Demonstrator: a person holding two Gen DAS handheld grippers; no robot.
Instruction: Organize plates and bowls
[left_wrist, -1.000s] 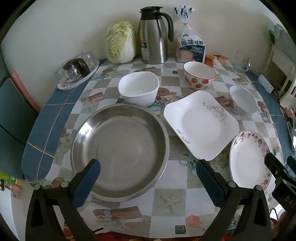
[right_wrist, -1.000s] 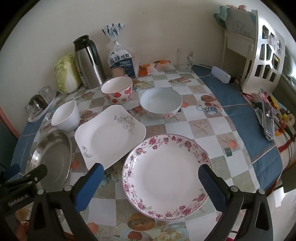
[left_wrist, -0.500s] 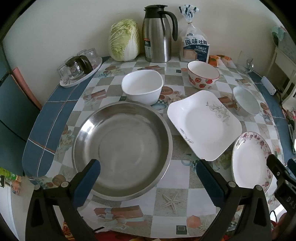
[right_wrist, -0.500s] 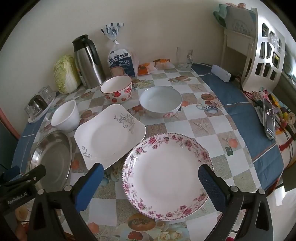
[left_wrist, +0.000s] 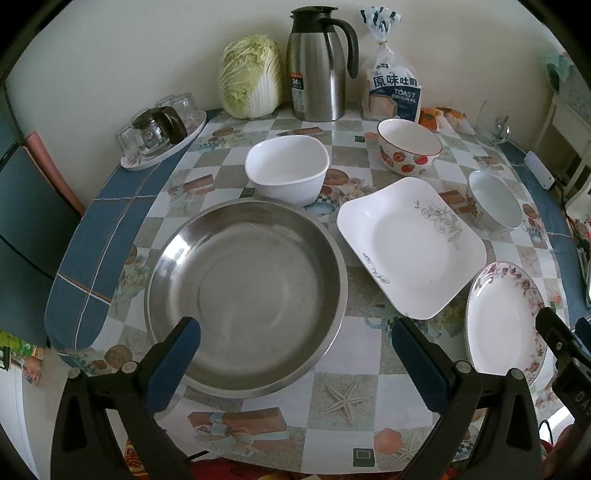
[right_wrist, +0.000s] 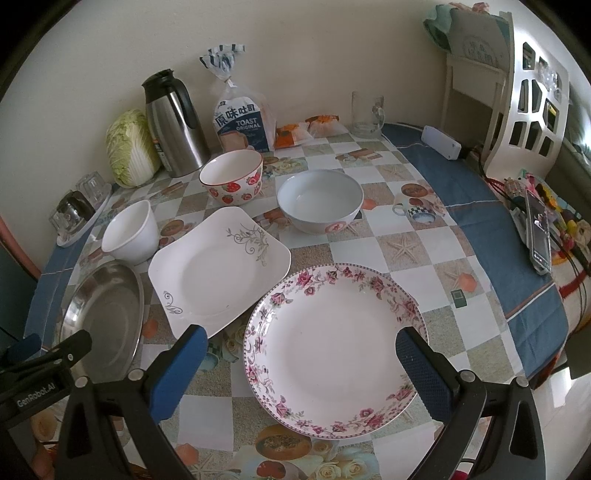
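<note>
Looks like nothing's been stacked yet, so this is the very start of the sorting. Both grippers hang over the near edge of the table (right_wrist: 436, 258) with jaws spread wide and nothing in them. The left gripper (left_wrist: 295, 354) sits above the steel basin (left_wrist: 245, 295) at the near left; the right gripper (right_wrist: 301, 363) is lined up over the floral plate (right_wrist: 334, 347) at the near edge, its pads either side of the rim but not touching that I can see. The square plate (right_wrist: 218, 266) lies between those two, just beside both. Further back: a white bowl (left_wrist: 287, 173), a strawberry bowl (right_wrist: 232, 181) and a pale blue bowl (right_wrist: 320, 201), all apart.

My guess: next is dropping the right one low enough to pinch the floral plate's thin rim, then setting it on the square plate. Shallow edge, so it could slip.
</note>
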